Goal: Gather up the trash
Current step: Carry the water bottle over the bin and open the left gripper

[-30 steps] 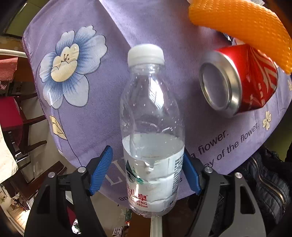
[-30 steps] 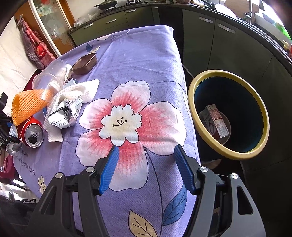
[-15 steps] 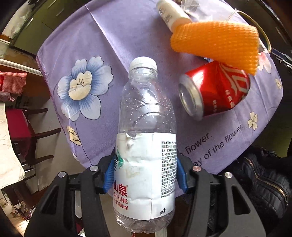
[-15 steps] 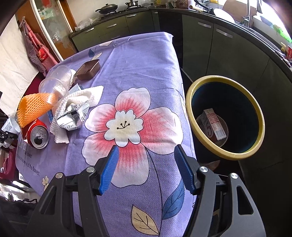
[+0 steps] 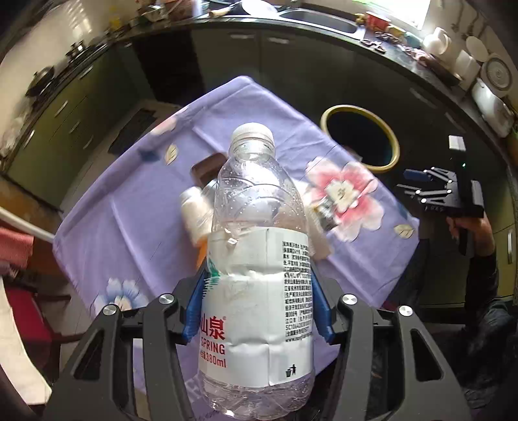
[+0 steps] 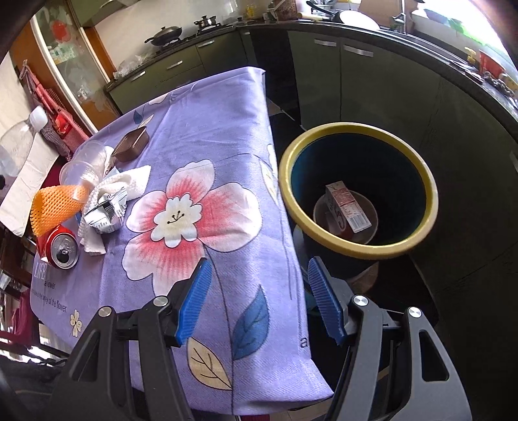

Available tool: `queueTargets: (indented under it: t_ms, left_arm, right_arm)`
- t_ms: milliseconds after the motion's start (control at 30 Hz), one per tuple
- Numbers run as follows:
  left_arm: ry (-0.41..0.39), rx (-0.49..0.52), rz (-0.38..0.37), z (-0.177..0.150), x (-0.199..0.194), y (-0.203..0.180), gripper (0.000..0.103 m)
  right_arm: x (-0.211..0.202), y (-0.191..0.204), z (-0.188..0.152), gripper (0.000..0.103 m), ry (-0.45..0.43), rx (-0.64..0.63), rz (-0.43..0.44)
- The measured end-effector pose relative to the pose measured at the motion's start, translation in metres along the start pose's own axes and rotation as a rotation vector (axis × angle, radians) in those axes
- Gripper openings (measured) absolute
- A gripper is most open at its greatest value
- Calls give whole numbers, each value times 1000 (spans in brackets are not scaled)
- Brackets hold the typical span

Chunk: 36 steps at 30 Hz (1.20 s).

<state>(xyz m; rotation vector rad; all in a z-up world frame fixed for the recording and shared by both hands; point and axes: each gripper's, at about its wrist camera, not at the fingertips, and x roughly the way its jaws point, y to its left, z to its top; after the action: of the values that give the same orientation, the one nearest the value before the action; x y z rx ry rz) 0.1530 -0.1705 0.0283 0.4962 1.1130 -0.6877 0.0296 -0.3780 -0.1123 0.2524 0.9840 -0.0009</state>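
Left tongs (image 5: 257,307) clamp clear plastic water bottle (image 5: 257,275), lifted above purple floral tablecloth (image 5: 129,220). Right tongs (image 6: 259,299) agape, empty. Yellow-rimmed dark bin (image 5: 359,137) at one o'clock. Risk: smooth crumpling bottle slips mid-carry, misses bin.

Home kitchen, dark cabinets (image 6: 323,64), wok (image 6: 165,32) on stove, sink (image 5: 317,24)

The table (image 6: 226,136) is the landmark. Beside its right edge, on the floor, stands the bin (image 6: 356,249), with a carton (image 6: 348,210) inside it. Toward the table's left side lies a cluster: a can (image 6: 64,251) nearest the front edge, netting (image 6: 51,207) just behind it, a crumpled towel (image 6: 129,181) to their right (a foil wrapper (image 6: 103,213) on it), cups (image 6: 81,168) and a small tray (image 6: 131,147) farther back.
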Motion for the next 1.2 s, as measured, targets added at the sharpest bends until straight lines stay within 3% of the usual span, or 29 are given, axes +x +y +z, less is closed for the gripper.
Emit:
queueTargets:
  t_ms: [200, 400, 633, 700, 767, 867, 967, 1200]
  left_arm:
    - [8, 148, -139, 88, 67, -73, 53]
    - [101, 255, -226, 161, 151, -142, 53]
    - [143, 308, -241, 218, 235, -201, 54]
    - [133, 303, -222, 228, 257, -207, 70]
    - [131, 279, -221, 232, 269, -205, 72]
    - [126, 248, -263, 228, 264, -194, 75]
    - [80, 233, -300, 210, 234, -176, 78]
    - [-129, 156, -342, 151, 141, -126, 86]
  right_arm:
    - [-19, -54, -19, 62, -23, 107, -43]
    - [-25, -99, -39, 62, -13, 205, -74]
    - [-18, -127, -52, 62, 15, 274, -76]
    - [-16, -128, -52, 62, 19, 277, -72]
    - [-14, -128, -52, 62, 22, 273, -67]
    - [-13, -126, -51, 62, 23, 269, -59]
    - [-10, -122, -49, 62, 21, 260, -49]
    - [-6, -93, -37, 62, 21, 189, -10]
